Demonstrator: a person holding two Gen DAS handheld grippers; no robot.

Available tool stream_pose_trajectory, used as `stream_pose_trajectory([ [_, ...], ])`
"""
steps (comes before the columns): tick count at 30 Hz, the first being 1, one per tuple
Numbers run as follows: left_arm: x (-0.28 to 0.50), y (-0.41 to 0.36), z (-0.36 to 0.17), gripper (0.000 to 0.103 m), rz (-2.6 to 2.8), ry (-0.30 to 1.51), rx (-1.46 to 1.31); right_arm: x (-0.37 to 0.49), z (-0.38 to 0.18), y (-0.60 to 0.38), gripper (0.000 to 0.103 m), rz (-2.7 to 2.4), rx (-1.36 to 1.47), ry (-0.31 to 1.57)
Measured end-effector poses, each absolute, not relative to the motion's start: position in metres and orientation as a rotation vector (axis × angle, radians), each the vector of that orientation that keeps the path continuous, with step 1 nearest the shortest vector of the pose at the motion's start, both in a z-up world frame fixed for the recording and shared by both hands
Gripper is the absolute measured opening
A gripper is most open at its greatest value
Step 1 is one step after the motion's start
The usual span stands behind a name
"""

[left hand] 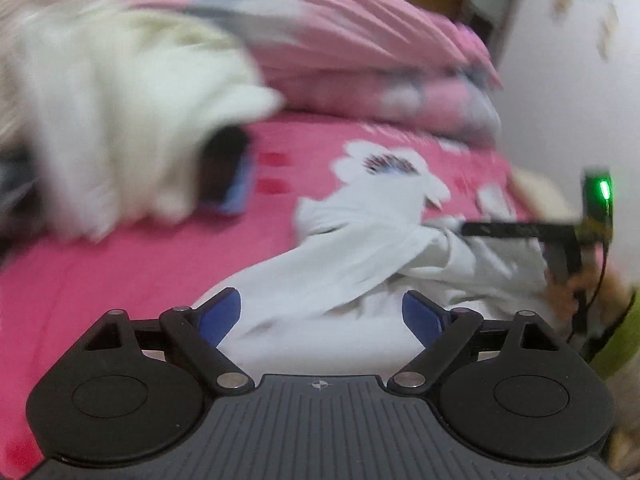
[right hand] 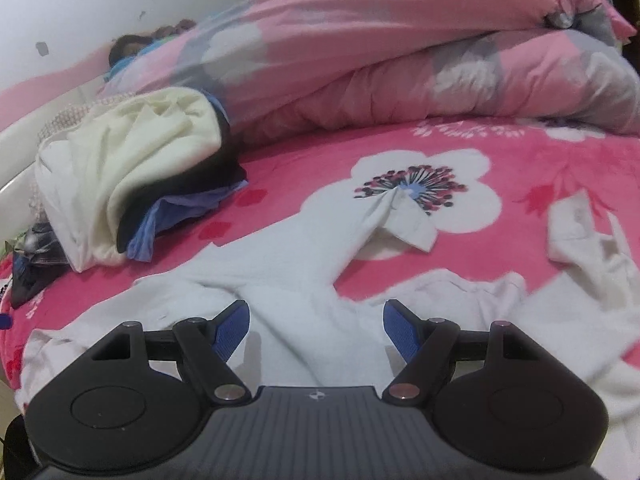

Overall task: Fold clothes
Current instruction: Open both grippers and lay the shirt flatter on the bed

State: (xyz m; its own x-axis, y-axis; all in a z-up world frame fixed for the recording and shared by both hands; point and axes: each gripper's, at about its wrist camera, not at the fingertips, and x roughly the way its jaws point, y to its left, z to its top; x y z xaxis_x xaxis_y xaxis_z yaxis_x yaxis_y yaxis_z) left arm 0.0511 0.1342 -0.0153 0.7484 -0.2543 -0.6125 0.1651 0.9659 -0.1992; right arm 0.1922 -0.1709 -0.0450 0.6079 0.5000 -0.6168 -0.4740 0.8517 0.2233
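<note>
A white long-sleeved shirt (right hand: 304, 280) lies crumpled on a bed, spread over a pink bedcover (right hand: 520, 152) printed with large white flowers. It lies in the bed's near part, just ahead of both grippers. One sleeve runs away from the body of the shirt toward the middle of the bed, and its cuff (right hand: 416, 228) rests on the dark centre of one printed flower. Another cuff (right hand: 576, 228) lies off toward the right side of the bed, with bare pink cover between the two.

The right gripper (right hand: 316, 320) points down over the shirt body. Its blue pads (right hand: 234, 330) stand well apart, with white cloth showing in the gap; they do not press on it.

The left gripper (left hand: 320, 312) also points down over white cloth, its blue pads (left hand: 220, 314) wide apart and clamped on nothing. The left wrist view is blurred. In it, the right gripper (left hand: 464, 229) appears at the right edge of the picture, its dark fingers reaching in over the bunched shirt (left hand: 360, 248); a green light (left hand: 604, 190) glows on it.

Toward the far left side of the bed sits a heap of other clothes (right hand: 132, 176): cream and white pieces on top, a black and a blue one beneath. Behind it, along the far edge, a pink and grey quilt (right hand: 400, 48) lies rolled up.
</note>
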Motion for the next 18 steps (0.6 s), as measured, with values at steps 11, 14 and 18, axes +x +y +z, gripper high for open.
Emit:
stream_pose_trajectory([
  [11, 0.129, 0.042, -0.033, 0.071, -0.310, 0.652, 0.101, 0.191, -0.051, -0.228, 0.009, 0.523, 0.310, 0.718],
  [14, 0.136, 0.024, -0.040, 0.071, -0.333, 0.647, 0.170, 0.166, -0.041, -0.265, 0.009, 0.503, 0.410, 0.661],
  [18, 0.139, 0.005, -0.050, 0.068, -0.332, 0.654, 0.281, 0.129, -0.037, -0.307, 0.009, 0.522, 0.545, 0.616],
])
